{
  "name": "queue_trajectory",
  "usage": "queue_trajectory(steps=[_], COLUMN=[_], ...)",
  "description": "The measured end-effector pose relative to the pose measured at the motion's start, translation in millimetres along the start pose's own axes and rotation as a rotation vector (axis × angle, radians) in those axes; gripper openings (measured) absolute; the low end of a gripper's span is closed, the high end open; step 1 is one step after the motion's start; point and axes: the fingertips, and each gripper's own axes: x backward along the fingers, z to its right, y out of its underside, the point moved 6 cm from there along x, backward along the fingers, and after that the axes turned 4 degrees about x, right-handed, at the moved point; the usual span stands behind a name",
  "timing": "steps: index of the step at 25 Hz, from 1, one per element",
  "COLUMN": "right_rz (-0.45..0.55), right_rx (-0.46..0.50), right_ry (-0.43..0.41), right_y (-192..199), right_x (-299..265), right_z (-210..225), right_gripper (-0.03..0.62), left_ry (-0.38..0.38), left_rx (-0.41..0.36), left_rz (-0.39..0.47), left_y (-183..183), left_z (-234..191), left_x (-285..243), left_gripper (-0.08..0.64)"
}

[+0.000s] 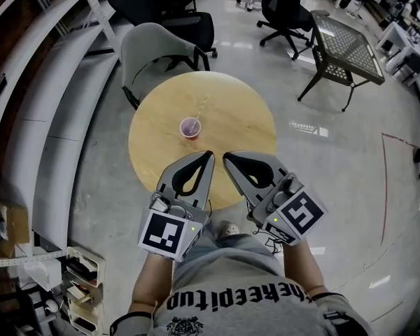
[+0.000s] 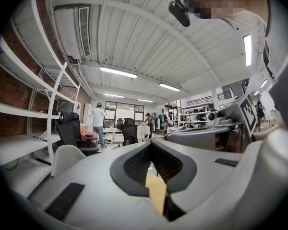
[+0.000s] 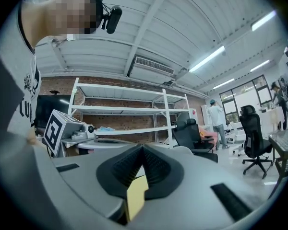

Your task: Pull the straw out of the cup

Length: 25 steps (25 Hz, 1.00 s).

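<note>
A small pink cup (image 1: 190, 127) stands near the middle of a round wooden table (image 1: 161, 145), and a pale straw (image 1: 200, 108) leans out of it toward the far right. My left gripper (image 1: 208, 153) and right gripper (image 1: 226, 155) are held side by side over the table's near edge, short of the cup. Each one is shut, tips touching, with nothing between them. In the left gripper view the left gripper (image 2: 150, 143) points up at the room; the cup is out of sight. The right gripper view shows the right gripper (image 3: 142, 146) the same way.
A grey chair (image 1: 150, 51) is tucked in at the table's far side. White shelving (image 1: 35, 117) runs along the left. A black mesh table (image 1: 346, 47) and black office chairs (image 1: 287, 9) stand at the far right on the concrete floor.
</note>
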Motion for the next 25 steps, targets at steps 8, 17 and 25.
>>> queue_trajectory(steps=[8, 17, 25], right_rz=[-0.015, -0.035, -0.046], right_rx=[-0.017, -0.03, -0.055], right_ry=[0.05, 0.115, 0.175], right_y=[-1.2, 1.7, 6.1], right_x=[-37.8, -75.1, -103.2], right_z=[12.5, 27.2, 39.4], right_gripper=[0.012, 0.012, 0.012], left_ry=[0.04, 0.101, 0.152], left_rx=[0.027, 0.025, 0.014], left_rz=[-0.066, -0.076, -0.075], left_y=[-1.8, -2.3, -1.4], left_z=[-43.1, -88.7, -124.0], left_x=[-13.0, -31.1, -47.1], left_gripper=[0.025, 0.025, 0.025])
